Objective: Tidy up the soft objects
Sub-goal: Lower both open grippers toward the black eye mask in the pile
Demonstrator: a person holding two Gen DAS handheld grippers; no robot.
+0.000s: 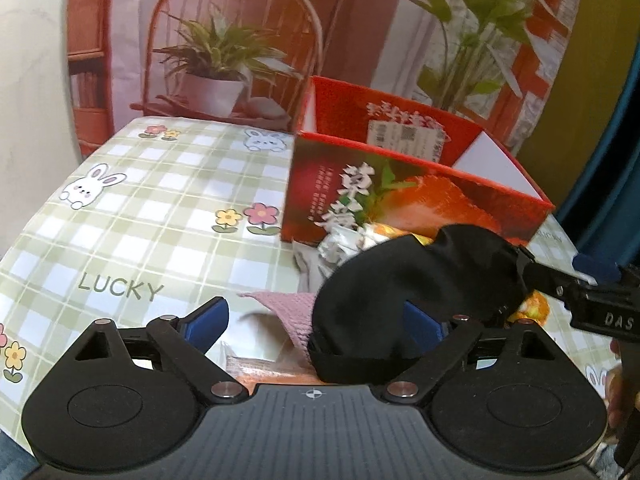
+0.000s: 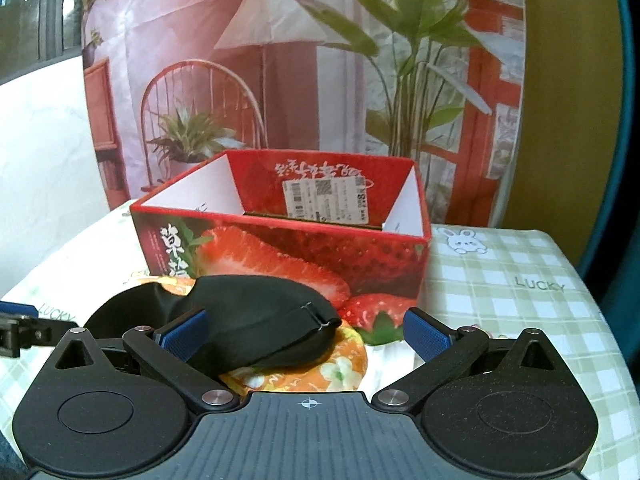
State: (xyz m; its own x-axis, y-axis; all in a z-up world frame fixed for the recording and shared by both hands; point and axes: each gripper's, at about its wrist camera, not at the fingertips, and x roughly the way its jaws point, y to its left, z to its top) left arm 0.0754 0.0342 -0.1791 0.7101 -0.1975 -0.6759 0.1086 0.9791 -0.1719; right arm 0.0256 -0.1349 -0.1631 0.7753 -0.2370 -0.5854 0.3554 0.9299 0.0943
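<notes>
- We work on a table under a green checked tablecloth (image 1: pixel 132 216) printed with rabbits, flowers and the word LUCKY, with a printed backdrop (image 2: pixel 280 60) of a chair, a lamp and plants hanging behind it.
- Toward the far side of the cloth stands the strawberry box (image 2: pixel 288 256), a red carton open at the top; from what we can see inside, it looks empty.
- In front of the box lies a small heap of soft things, and on top is a black sleep mask (image 2: pixel 256 320) with its strap folded over it.
- Under the mask we see an orange flowered fabric piece (image 2: pixel 332 364), a pink knitted cloth (image 1: pixel 288 312) and something white and crinkled (image 1: pixel 340 244) that we cannot identify.
- Our left gripper (image 1: pixel 316 320) stands wide, its right pad close behind the mask and its left pad over bare cloth; nothing is pinched.
- Our right gripper (image 2: pixel 304 336) is also spread wide, its left pad by the mask's edge, gripping nothing.
- We judge this the reach for the first pick: next we need to close on the mask and lift it clear of the box wall.
</notes>
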